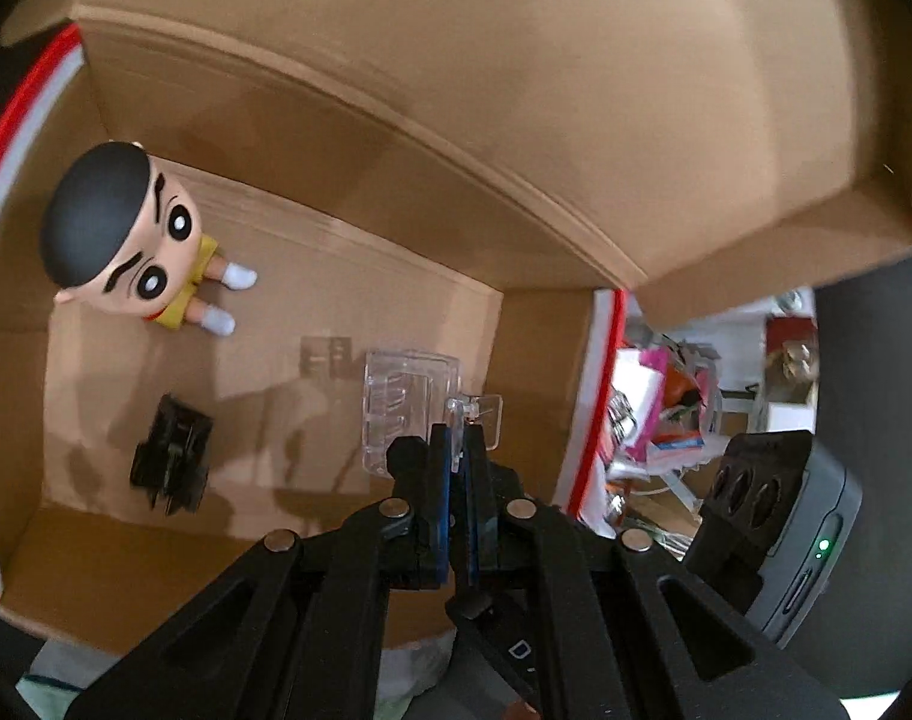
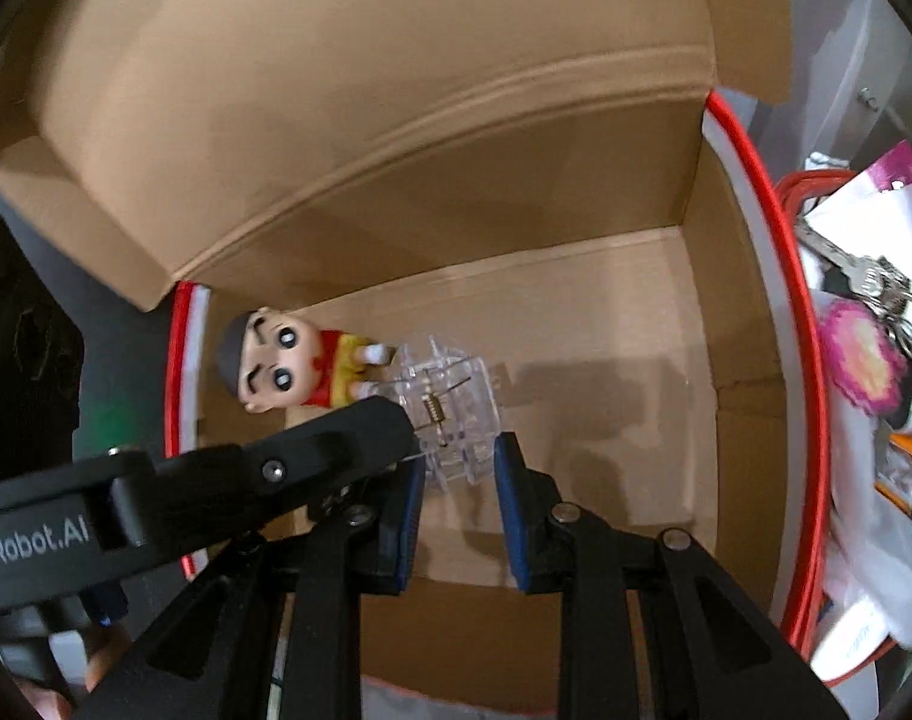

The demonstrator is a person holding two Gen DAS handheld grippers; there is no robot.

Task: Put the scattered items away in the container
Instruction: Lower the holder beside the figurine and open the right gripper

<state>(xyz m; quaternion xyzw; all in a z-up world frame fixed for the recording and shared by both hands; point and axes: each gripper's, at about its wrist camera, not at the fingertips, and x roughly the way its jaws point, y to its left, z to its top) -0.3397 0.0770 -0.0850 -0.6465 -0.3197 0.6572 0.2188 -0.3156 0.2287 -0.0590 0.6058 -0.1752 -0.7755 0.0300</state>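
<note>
Your left gripper (image 1: 456, 438) was clamped on a tab of the clear plastic clip (image 1: 411, 402), holding it low inside the cardboard box (image 1: 516, 192). Your right gripper (image 2: 459, 468) had its blue pads parted around the clip's near end; I couldn't tell whether they pressed it. The cartoon figurine (image 1: 132, 240) lay at the far left, a black toy (image 1: 171, 459) near left.

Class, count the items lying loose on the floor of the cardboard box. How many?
2. The cartoon figurine lies at the far left; the black toy lies nearer, below it. The clear clip is held in the left tongs; others may be hidden.
</note>
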